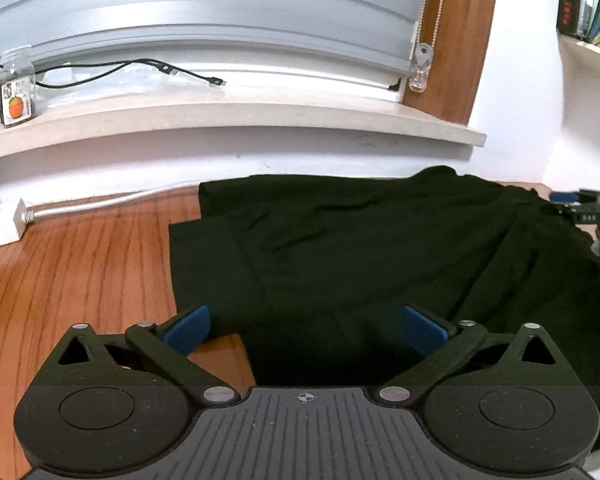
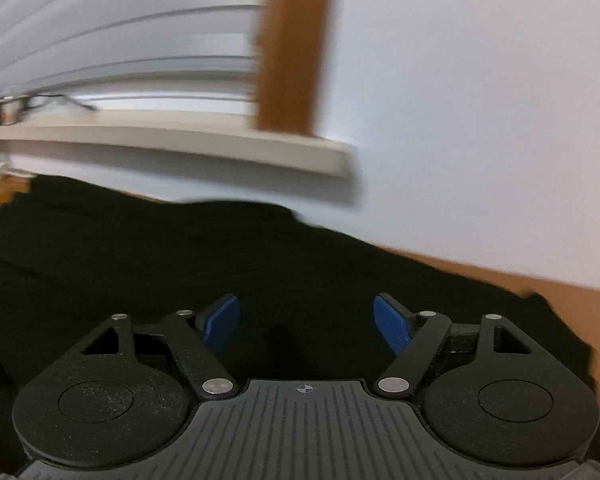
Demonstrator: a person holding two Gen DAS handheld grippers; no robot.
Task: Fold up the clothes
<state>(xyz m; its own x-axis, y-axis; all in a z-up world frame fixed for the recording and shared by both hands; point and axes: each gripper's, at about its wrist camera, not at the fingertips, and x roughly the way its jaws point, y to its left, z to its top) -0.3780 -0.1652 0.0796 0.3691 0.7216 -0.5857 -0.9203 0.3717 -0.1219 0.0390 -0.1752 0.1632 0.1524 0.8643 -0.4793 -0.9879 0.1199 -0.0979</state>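
Note:
A black garment [image 1: 360, 248] lies spread on the wooden table, folded in layers along its left side. My left gripper [image 1: 306, 330] hovers over its near left edge, blue pads wide apart with nothing between them. In the right wrist view the same black garment [image 2: 180, 264] fills the lower half, blurred. My right gripper [image 2: 306, 320] stands open above the cloth, its blue pads apart and gripping nothing. The right gripper [image 1: 580, 208] also shows at the far right edge of the left wrist view, over the garment's right side.
A wooden table [image 1: 72, 264] lies bare to the left of the cloth. A white power adapter [image 1: 2, 220] with a cable sits at the back left. A window sill [image 1: 220, 120] carries a small jar [image 1: 17, 88] and a black cable [image 1: 140, 70]. Bookshelf [image 1: 592, 4] at upper right.

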